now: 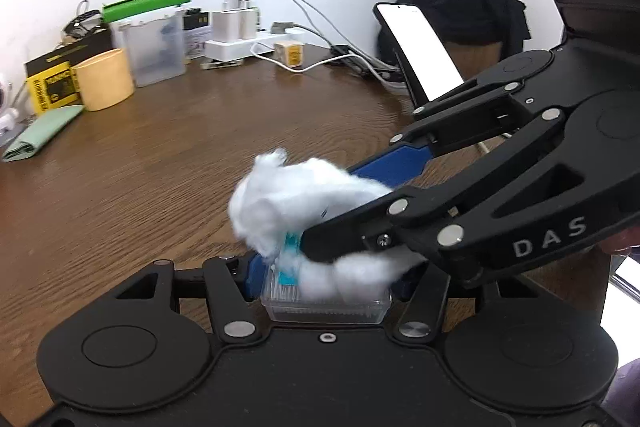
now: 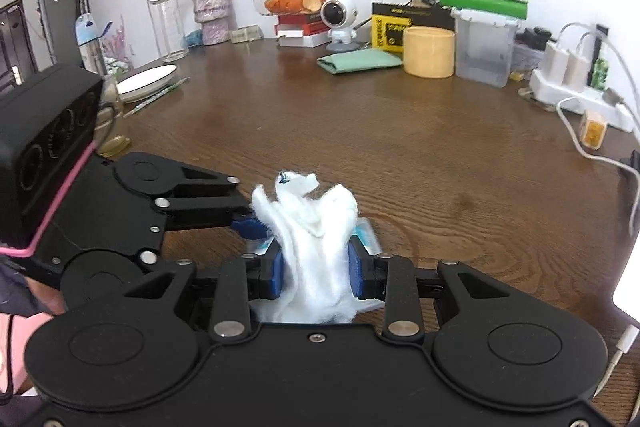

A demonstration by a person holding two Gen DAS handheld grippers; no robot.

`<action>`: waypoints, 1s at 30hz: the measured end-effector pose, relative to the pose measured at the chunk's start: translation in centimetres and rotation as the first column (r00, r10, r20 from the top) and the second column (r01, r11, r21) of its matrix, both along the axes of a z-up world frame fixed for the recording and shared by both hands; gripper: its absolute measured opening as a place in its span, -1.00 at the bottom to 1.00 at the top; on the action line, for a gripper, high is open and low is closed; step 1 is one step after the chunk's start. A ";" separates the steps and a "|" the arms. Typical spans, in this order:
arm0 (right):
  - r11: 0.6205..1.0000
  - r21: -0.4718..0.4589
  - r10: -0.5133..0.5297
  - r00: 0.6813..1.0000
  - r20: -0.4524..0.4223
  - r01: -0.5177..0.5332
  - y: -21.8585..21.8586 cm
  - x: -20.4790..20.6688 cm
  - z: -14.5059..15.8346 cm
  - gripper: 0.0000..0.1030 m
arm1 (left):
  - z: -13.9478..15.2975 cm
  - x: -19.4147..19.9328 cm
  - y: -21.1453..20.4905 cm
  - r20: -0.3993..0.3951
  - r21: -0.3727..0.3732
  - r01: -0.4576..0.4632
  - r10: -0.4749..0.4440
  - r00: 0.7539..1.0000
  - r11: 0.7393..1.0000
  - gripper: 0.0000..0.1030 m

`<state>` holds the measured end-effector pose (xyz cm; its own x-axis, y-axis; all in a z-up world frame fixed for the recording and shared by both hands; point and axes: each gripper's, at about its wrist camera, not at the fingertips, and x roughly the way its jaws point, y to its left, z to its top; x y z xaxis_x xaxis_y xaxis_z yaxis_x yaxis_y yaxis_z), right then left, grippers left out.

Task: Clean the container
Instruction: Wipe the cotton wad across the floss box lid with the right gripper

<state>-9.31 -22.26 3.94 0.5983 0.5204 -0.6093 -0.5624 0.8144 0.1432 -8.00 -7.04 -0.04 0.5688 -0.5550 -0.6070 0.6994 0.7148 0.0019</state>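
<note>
The left gripper [image 1: 324, 287] squeezes the small clear box [image 1: 326, 305] just above the brown table [image 1: 160, 155], its long side running across, while the right gripper [image 2: 318, 273] pinches the white cotton [image 1: 280, 203] right on top of that box.

A small clear container [image 1: 326, 305] sits between the left jaws, and a fluffy white cotton wad [image 2: 312, 227], pinched between the right jaws, presses on its top.

The clear container [image 1: 326, 303] is mostly covered by the cotton wad [image 1: 280, 203]; its inside cannot be seen.
</note>
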 end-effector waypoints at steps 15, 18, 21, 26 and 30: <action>0.992 -0.098 0.081 0.997 -0.002 -0.081 -0.2 0.5 0.7 -0.47 | 0.2 -0.4 0.0 -0.015 0.028 -0.027 0.028 1.000 0.999 0.11; 0.989 -0.103 0.109 0.994 0.025 -0.106 0.0 0.7 0.8 -0.57 | 0.2 0.4 -0.6 -0.015 0.029 -0.033 0.033 0.999 0.999 0.10; 0.997 -0.070 0.035 0.999 0.036 -0.033 -1.4 2.2 0.7 -0.57 | 0.3 1.6 -1.1 -0.010 0.043 -0.022 0.022 1.000 0.999 0.10; 0.999 -0.042 -0.004 0.999 0.035 0.006 -4.7 2.8 0.6 -0.63 | 0.1 2.1 -1.7 0.057 0.065 0.000 -0.004 0.998 0.998 0.11; 0.997 0.010 0.073 0.997 0.018 -0.073 -5.0 2.6 0.5 -0.63 | -0.1 2.6 -2.0 0.061 0.058 0.027 -0.031 0.998 0.998 0.11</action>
<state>-6.69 -27.22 4.42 0.5693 0.5697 -0.5927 -0.6230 0.7694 0.1411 -5.41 -9.07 -0.16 0.5904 -0.5375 -0.6021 0.7171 0.6917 0.0858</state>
